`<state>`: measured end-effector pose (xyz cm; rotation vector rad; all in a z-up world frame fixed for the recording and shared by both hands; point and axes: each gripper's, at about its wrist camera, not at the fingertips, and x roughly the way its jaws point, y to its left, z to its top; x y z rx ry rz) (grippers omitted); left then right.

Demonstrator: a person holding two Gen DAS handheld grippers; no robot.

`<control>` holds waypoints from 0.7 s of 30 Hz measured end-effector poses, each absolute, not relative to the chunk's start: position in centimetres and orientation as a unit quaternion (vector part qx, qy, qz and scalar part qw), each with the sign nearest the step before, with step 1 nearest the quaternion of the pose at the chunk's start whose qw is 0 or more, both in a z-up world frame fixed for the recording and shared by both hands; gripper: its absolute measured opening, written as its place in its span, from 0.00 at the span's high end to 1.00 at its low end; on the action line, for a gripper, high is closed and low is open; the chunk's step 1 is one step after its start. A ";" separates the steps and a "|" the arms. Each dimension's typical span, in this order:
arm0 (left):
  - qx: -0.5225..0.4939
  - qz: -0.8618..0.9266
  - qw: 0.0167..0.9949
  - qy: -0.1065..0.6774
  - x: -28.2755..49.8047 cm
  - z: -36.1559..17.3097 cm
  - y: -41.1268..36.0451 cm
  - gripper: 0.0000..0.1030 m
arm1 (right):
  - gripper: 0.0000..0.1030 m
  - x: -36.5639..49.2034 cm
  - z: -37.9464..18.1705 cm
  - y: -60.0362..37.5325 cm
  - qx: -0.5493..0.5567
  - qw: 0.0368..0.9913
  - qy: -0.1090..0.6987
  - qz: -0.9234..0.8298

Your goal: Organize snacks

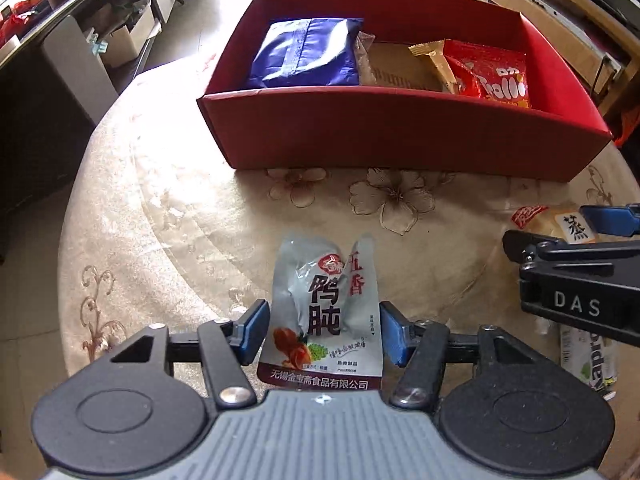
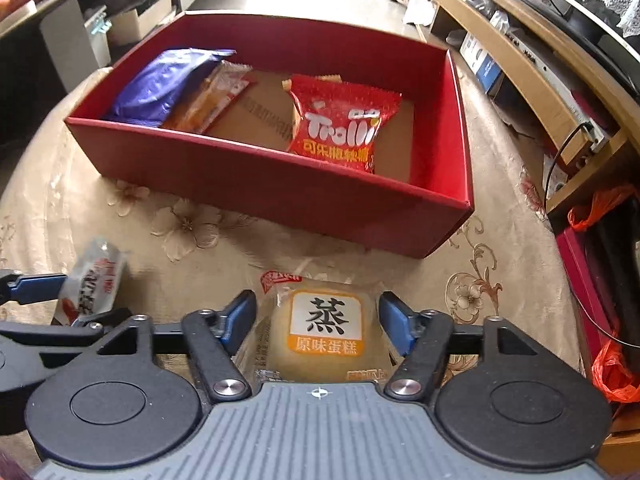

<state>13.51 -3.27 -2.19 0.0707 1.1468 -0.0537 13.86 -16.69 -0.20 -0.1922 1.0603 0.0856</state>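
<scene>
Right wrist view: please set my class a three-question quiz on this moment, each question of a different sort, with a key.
1. True or false: the red box is empty.
2. What lies between the fingers of the right gripper? A) a steamed cake pack B) a drink can C) a banana
3. Short answer: what colour is the large packet at the box's left end?
Key: 1 false; 2 A; 3 blue.
</scene>
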 end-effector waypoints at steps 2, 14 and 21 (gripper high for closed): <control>0.040 -0.027 0.841 0.539 13.6 -2.2 -3.4 0.46 | 0.20 14.0 -0.7 -16.5 -0.099 0.855 0.508 0.042; 0.076 -0.032 0.847 0.526 13.3 -2.1 -4.2 0.42 | 0.31 13.5 -0.9 -16.9 -0.117 0.858 0.498 0.049; 0.102 -0.045 0.849 0.517 12.6 -2.0 -5.3 0.50 | 0.36 13.0 0.0 -16.9 -0.119 0.863 0.488 0.056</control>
